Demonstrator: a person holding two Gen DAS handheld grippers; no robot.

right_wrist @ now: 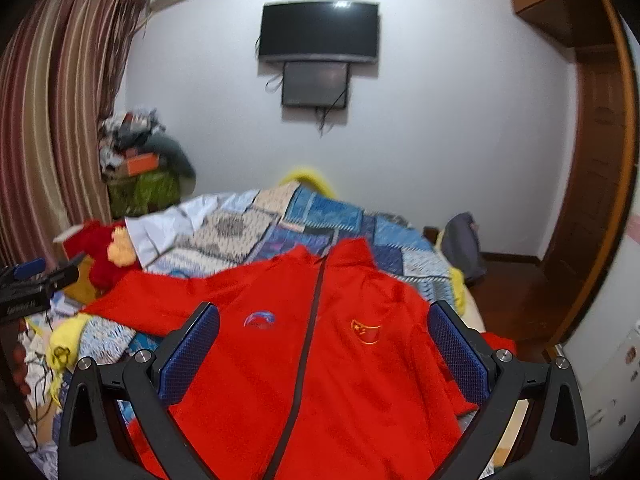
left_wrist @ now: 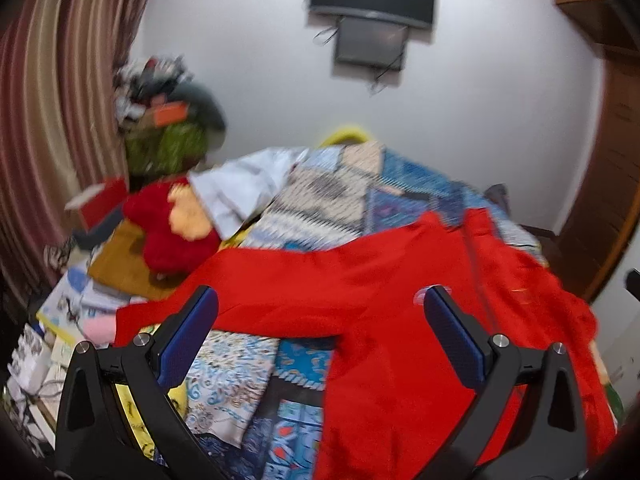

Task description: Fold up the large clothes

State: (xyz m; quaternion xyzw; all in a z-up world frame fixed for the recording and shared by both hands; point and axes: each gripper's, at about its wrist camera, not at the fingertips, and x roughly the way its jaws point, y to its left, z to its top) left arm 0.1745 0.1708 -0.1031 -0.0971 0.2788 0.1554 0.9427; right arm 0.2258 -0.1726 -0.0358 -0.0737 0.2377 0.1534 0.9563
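A large red zip jacket [right_wrist: 312, 360] lies spread face up on the patchwork bedspread [right_wrist: 320, 216], collar toward the far wall, with a dark zipper down the middle and two chest badges. In the left wrist view the jacket [left_wrist: 360, 280] shows with one sleeve stretched out to the left. My left gripper [left_wrist: 320, 300] is open and empty, held above the jacket's left side. My right gripper [right_wrist: 324, 316] is open and empty, held above the jacket's chest. The left gripper also shows at the left edge of the right wrist view [right_wrist: 36, 276].
A red plush toy [left_wrist: 168, 224] and a white garment [left_wrist: 240, 188] lie on the bed's far left. A cluttered pile [right_wrist: 136, 160] stands by the striped curtain [right_wrist: 48, 120]. A television [right_wrist: 320, 32] hangs on the far wall. A wooden door [right_wrist: 592, 200] is at the right.
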